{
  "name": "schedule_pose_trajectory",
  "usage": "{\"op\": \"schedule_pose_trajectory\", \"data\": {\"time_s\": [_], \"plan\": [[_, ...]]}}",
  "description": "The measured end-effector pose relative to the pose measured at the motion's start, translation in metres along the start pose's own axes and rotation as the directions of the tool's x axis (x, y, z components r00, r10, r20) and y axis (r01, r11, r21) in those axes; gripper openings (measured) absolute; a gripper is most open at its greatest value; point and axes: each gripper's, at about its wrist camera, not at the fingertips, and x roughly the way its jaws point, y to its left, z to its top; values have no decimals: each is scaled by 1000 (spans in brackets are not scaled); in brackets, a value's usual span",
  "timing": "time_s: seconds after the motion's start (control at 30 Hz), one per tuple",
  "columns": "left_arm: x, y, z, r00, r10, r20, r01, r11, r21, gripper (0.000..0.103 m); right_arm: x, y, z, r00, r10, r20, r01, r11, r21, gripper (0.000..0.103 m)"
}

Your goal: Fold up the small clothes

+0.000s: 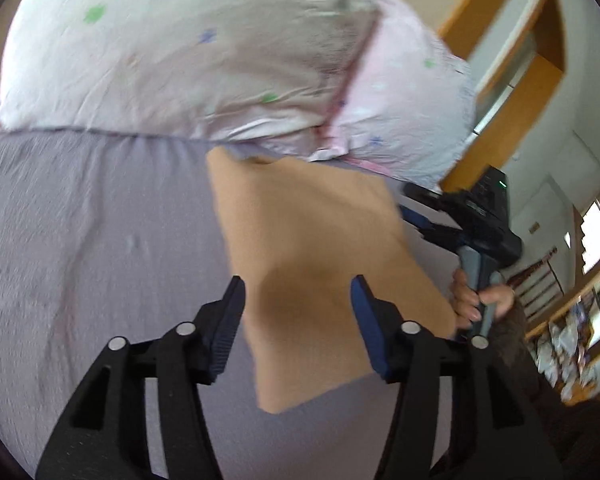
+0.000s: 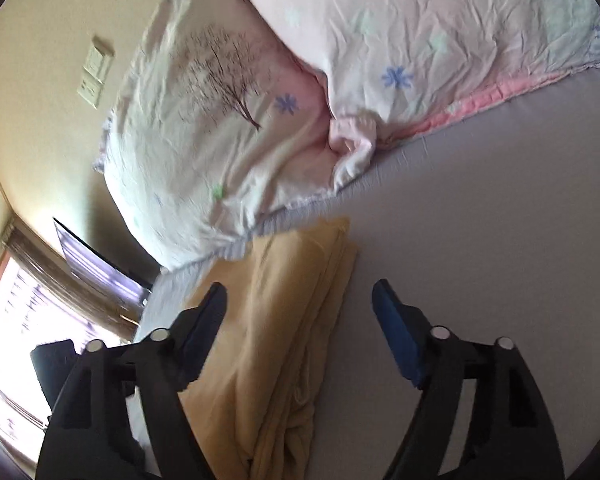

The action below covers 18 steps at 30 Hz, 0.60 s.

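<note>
Both wide open, gripping nothing: left gripper above folded tan cloth, right gripper alongside. Lies flat on bedsheet near pillow (probably just released).

Left gripper: we see black ribbed arms, blue pads, silver rivets.
Right gripper: ours matches, black and blue.
Hand: our bare skin, dark sleeve.
</note>
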Motion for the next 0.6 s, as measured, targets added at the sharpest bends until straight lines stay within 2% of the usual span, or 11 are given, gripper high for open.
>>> {"op": "schedule_pose_trajectory", "data": {"time_s": [0.03,0.07,0.13,0.23,0.3,0.33,0.37,0.4,0.47,0.5,0.6], "plan": [[4,-7,0,1000,-8,-6,8,1000,24,59,10,4,1,999,-43,-26,42,999,-25,12],[12,-16,-1,1000,-6,-30,8,998,59,59,18,7,2,994,-109,-24,108,993,-47,7],[32,-26,-3,997,19,-70,-13,997,82,59,28,6,7,976,-219,-15,218,974,-56,7],[30,-26,-10,996,26,-81,-18,996,92,59,11,12,5,965,-260,26,261,964,-55,8],[16,-24,-14,998,10,-69,-5,997,78,66,-12,27,-5,966,-252,63,258,962,-94,17],[8,-23,-17,998,19,-64,-14,997,72,76,-25,37,-14,971,-230,68,236,965,-113,45],[2,-23,-21,998,40,-57,-36,997,68,86,-37,47,-23,974,-216,73,224,966,-129,88],[-5,-23,-26,996,77,-51,-74,995,64,90,-52,60,-38,972,-218,90,230,960,-159,102],[-12,-26,-36,986,159,-51,-156,986,59,101,-59,81,-60,964,-250,92,264,940,-217,102],[-13,-28,-41,979,198,-56,-195,979,58,101,-64,88,-72,959,-272,84,285,928,-240,102],[-11,-35,-59,940,321,-111,-315,946,72,101,-64,103,-109,911,-409,50,406,869,-284,102]]}}
